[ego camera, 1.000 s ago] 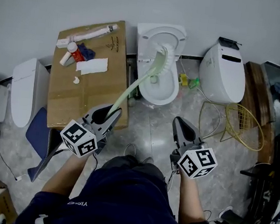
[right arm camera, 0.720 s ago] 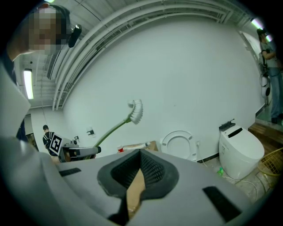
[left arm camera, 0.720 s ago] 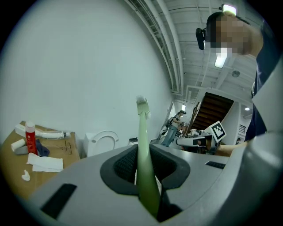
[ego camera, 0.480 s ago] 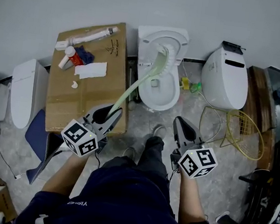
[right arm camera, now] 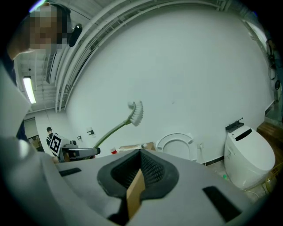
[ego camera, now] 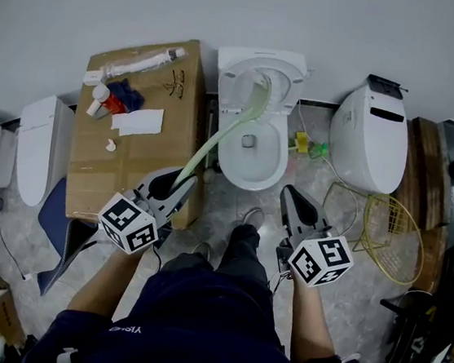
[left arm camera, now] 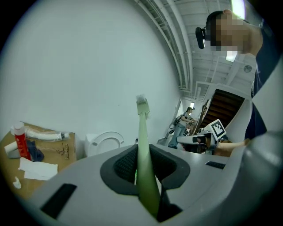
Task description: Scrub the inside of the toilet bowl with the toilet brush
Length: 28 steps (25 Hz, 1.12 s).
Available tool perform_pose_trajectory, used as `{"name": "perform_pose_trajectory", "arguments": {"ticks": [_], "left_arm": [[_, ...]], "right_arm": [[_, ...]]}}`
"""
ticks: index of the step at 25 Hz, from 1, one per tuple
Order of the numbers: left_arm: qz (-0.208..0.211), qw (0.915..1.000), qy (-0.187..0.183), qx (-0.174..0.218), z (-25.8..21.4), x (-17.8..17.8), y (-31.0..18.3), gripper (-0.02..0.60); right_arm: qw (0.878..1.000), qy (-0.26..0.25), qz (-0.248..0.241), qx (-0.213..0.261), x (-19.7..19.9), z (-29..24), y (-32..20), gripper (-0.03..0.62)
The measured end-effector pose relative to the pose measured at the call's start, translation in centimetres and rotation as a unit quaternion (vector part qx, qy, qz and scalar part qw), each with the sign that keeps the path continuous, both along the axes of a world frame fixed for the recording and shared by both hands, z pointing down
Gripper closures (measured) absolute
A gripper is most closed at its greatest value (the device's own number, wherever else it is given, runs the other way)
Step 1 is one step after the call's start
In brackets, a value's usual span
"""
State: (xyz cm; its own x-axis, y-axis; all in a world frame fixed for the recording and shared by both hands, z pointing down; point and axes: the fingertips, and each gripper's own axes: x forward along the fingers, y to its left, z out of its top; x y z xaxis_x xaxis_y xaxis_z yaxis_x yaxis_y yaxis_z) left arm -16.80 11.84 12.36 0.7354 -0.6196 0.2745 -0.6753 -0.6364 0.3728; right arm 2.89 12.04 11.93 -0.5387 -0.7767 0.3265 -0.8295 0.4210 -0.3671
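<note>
Green toilet brush (ego camera: 255, 102) aloft; white toilet bowl (ego camera: 267, 162) open.

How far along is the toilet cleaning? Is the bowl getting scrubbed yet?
Done: the left gripper is clamped on the green toilet brush by its handle. In hand: the brush is held out toward the toilet, but the right gripper view shows its bristle head up in the air, not down in the bowl. Left: lowering it in and scrubbing the inside.

One toilet brush (ego camera: 232, 125), two grippers (left (ego camera: 186, 181), right (ego camera: 289, 194))
</note>
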Motion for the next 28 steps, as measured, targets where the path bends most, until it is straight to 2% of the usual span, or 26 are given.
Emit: {"name": "perform_pose_trajectory", "arguments": {"ticks": [17,28], "left_arm": [[-0.053,0.9970,-0.042,-0.038,3.6,9.3,-10.1,0.497],[-0.058,0.9928,-0.080,-0.067,8.6,11.8,-13.9,0.497]], "right_arm": [[0.998,-0.013,-0.062,-0.031,9.4,3.8,-12.9,0.591],[0.996,-0.015,-0.067,-0.057,12.5,8.9,-18.0,0.591]]}}
